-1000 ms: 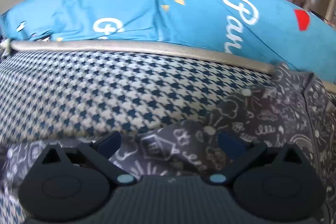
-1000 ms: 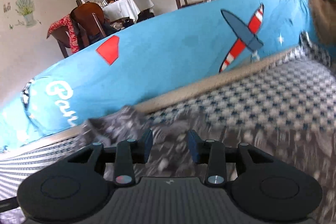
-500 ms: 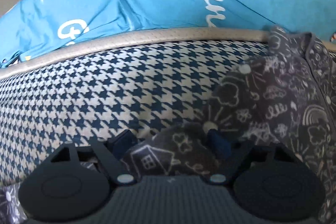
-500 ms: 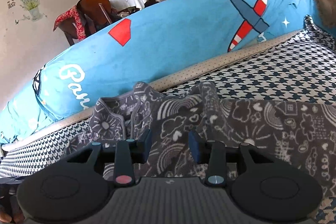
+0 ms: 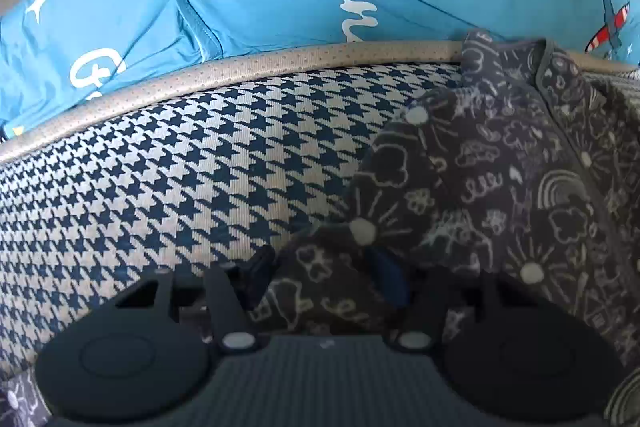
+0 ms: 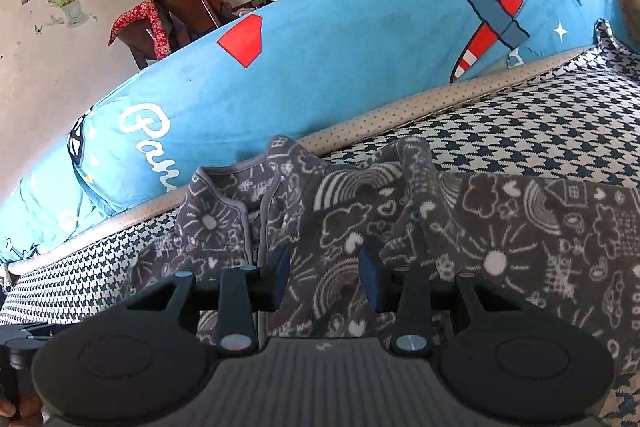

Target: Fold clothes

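A dark grey garment (image 5: 500, 195) printed with white doodles lies crumpled on a houndstooth cushion (image 5: 180, 167). Its collar end rests against the beige piping at the back. My left gripper (image 5: 324, 271) sits at the garment's left edge, with a fold of cloth bunched between its half-closed fingers. In the right wrist view the garment (image 6: 500, 227) spreads out to the right, with its neck opening at the left. My right gripper (image 6: 324, 275) hovers low over the garment's middle. Its jaws stand a little apart, and the cloth runs flat beneath them.
A long blue bolster (image 6: 340, 67) with a plane print and white lettering runs along the back of the cushion (image 6: 540, 123). Behind it are wooden chairs (image 6: 188, 7) and a table with a white cloth. Bare houndstooth fabric stretches to the left of the garment.
The left gripper's fingers have narrowed around the garment's edge while the view swung right. The right gripper's blur has settled and the garment now lies still beneath it, with the finger gap unchanged.
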`<action>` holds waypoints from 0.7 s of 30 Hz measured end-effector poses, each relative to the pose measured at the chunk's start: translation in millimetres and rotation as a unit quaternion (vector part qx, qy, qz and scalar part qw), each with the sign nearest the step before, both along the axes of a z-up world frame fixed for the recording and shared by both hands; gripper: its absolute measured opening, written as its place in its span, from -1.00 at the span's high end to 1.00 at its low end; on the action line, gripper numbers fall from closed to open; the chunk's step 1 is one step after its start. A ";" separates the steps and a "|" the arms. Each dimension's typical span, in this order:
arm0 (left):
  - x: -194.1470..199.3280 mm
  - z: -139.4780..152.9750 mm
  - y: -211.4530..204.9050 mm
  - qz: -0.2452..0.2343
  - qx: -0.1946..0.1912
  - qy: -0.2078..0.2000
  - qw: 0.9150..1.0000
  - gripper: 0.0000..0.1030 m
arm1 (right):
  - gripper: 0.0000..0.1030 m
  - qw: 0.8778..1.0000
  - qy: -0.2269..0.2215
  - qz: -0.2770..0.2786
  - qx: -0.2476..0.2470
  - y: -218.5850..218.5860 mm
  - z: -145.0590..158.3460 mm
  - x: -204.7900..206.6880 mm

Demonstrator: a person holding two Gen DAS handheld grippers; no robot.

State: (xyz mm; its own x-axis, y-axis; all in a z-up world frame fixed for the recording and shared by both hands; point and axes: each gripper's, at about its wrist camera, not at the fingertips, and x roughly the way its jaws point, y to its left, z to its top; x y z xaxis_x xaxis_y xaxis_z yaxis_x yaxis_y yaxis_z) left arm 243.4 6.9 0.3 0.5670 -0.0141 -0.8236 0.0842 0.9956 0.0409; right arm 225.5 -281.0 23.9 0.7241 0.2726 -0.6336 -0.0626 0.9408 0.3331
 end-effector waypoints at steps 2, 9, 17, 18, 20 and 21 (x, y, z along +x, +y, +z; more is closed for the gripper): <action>-1.5 0.5 -4.0 0.000 -0.001 -0.004 1.000 0.20 | 0.25 1.000 0.003 0.001 0.000 1.2 -1.1 0.8; -7.8 2.0 -23.3 0.004 0.034 -0.025 0.999 0.80 | 0.25 1.000 0.004 0.002 0.000 4.5 -3.0 0.8; -5.6 14.7 -19.7 0.078 0.108 -0.072 0.988 0.82 | 0.25 1.000 -0.003 -0.002 0.005 0.8 0.7 0.9; -5.7 14.1 -16.0 0.090 0.112 -0.068 0.987 0.82 | 0.25 1.000 -0.005 -0.001 0.005 0.0 1.4 1.4; -8.6 11.7 -14.5 0.103 0.134 -0.065 0.983 0.81 | 0.25 1.000 -0.005 -0.001 0.005 -1.7 2.2 2.2; -9.4 11.2 -16.1 0.105 0.143 -0.067 0.982 0.81 | 0.25 1.000 -0.005 -0.001 0.006 -2.7 2.3 2.6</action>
